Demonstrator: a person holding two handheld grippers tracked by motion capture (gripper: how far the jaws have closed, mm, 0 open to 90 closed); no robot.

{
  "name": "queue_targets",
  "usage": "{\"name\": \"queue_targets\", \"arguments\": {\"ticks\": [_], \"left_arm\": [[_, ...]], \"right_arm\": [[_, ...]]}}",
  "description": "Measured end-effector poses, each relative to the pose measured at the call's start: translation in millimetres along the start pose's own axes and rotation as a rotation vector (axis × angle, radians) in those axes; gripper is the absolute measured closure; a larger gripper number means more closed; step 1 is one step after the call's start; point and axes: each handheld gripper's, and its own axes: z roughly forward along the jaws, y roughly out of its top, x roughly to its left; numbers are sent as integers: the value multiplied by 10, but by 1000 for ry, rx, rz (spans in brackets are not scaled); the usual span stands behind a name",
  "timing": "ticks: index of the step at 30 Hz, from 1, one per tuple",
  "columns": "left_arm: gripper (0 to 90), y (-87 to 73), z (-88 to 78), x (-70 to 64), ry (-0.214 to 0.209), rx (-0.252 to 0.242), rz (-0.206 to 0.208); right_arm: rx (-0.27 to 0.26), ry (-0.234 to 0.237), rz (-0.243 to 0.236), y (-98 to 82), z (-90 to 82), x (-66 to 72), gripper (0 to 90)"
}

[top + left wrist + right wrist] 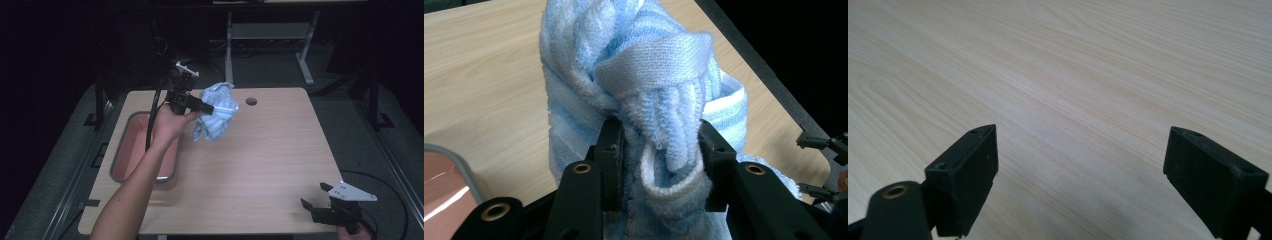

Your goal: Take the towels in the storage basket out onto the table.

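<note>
We see a crumpled light-blue striped terry towel (pixel 217 111) held up off the pale wooden table (pixel 260 165), hanging in the air over the table's far left part, just to the right of a grey-rimmed pink plastic tub (pixel 131 150) that sits at the table's left edge. In the left gripper view the towel (pixel 644 95) bunches thickly between the black jaws, its white hem looping across the top. The left gripper (pixel 204 107) has its jaws clamped on that bundle of cloth, with the person's left hand (pixel 170 122) behind it. Well apart, at the near right corner, the right gripper (pixel 316 196) rests low with its jaws spread wide and nothing between them; the right gripper view shows bare wood grain (pixel 1088 85) beyond them.
</note>
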Motion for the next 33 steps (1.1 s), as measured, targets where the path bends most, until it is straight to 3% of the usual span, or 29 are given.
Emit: {"name": "queue_targets", "arguments": {"ticks": [14,24,33], "left_arm": [[619,127,233,-152,7,32,42],[619,189,502,-294,-3,58,62],[620,213,660,-337,1,78,76]], "right_arm": [[-11,-6,0,8,-6,-1,137],[-17,-9,0,14,-24,-1,137],[-18,-17,0,16,-45,-2,137]]}}
